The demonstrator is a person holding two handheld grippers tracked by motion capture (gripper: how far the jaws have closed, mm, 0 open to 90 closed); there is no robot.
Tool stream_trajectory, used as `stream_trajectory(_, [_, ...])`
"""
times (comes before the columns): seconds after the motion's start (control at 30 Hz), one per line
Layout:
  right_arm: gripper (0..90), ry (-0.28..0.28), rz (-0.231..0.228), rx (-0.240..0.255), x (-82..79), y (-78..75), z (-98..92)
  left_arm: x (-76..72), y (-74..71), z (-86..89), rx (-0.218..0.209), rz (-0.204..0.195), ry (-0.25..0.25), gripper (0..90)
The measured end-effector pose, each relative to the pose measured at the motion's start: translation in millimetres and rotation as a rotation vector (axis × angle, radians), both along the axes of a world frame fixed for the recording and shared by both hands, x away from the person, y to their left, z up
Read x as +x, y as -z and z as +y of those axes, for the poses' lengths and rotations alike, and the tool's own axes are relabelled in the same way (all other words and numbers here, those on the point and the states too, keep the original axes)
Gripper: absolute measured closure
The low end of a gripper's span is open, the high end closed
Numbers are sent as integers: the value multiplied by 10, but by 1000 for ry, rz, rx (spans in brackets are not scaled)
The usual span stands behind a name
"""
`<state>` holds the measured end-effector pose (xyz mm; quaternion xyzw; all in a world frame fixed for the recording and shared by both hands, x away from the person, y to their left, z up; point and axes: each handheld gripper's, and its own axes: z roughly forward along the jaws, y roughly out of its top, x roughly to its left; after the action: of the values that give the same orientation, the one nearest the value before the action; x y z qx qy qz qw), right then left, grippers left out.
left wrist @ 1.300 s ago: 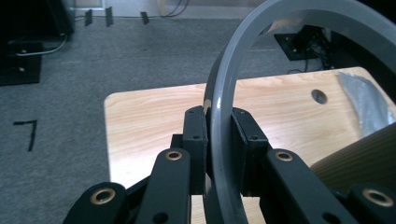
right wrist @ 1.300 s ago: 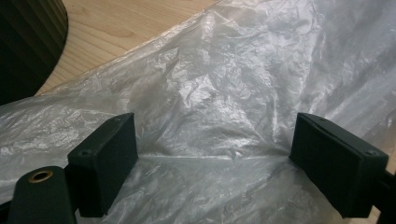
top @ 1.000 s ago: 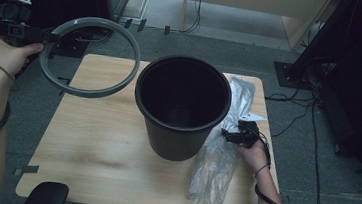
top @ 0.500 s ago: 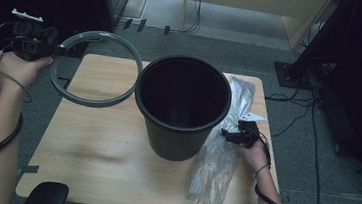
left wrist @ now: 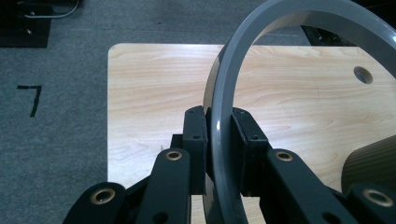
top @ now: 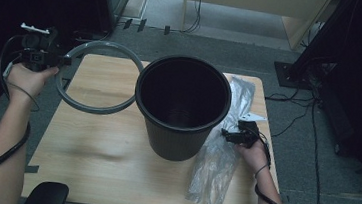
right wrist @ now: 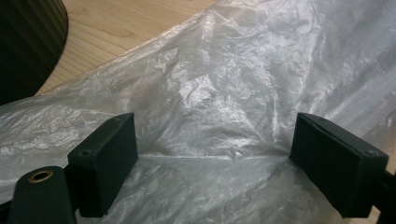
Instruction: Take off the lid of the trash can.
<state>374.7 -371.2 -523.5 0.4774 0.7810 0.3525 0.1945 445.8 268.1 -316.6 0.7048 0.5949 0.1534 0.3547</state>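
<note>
A grey plastic ring [top: 95,110] hangs over the left part of the wooden table [top: 89,148], and my left gripper [top: 65,60] is shut on its left side. In the left gripper view the pads clamp the ring's [left wrist: 219,93] band edge-on, with my left gripper [left wrist: 218,130] above the table's left end. A black bin [top: 175,141] stands upright mid-table. To its right lies a clear plastic bag [top: 215,165]. My right gripper [top: 226,134] rests on it, open. In the right gripper view the wide-apart jaws of my right gripper [right wrist: 215,154] straddle the crinkled bag [right wrist: 224,84].
Grey carpet surrounds the table. Dark stands and cables [top: 292,72] are at the right, and a black chair top [top: 44,197] sits at the front left. The tabletop has a cable hole [left wrist: 363,74]. The bin's ribbed wall [right wrist: 28,42] is close to my right gripper.
My left gripper has come down and toward the table with the grey ring still clamped. The right hand and the bag have stayed where they were.
</note>
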Motion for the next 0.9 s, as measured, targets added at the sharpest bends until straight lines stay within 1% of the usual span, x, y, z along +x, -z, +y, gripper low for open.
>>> stream_trajectory(0.07, [142, 0, 0, 0, 0, 0, 0, -6, 40, 2, -2, 6, -1, 775])
stream_trajectory(0.27, [142, 0, 0, 0, -1, 0, 0, -30, 166, 17, -15, 5, 1, 775])
stream_trajectory(0.4, [142, 0, -2, 1, 0, 1, 1, -46, 262, 23, -19, 12, -7, 775])
stream_trajectory(0.47, [142, 1, -2, 1, 0, 2, 2, -59, 310, 18, -21, 9, -19, 775])
stream_trajectory(0.53, [142, 1, -1, 2, -1, 1, 2, -66, 366, 15, -31, 11, -23, 775])
stream_trajectory(0.77, [142, 0, -2, 1, 0, 2, 1, -94, 548, -13, -19, 23, -35, 774])
stream_trajectory(0.9, [142, 0, -2, 1, 0, 2, 1, -114, 624, -19, -7, 24, -49, 775])
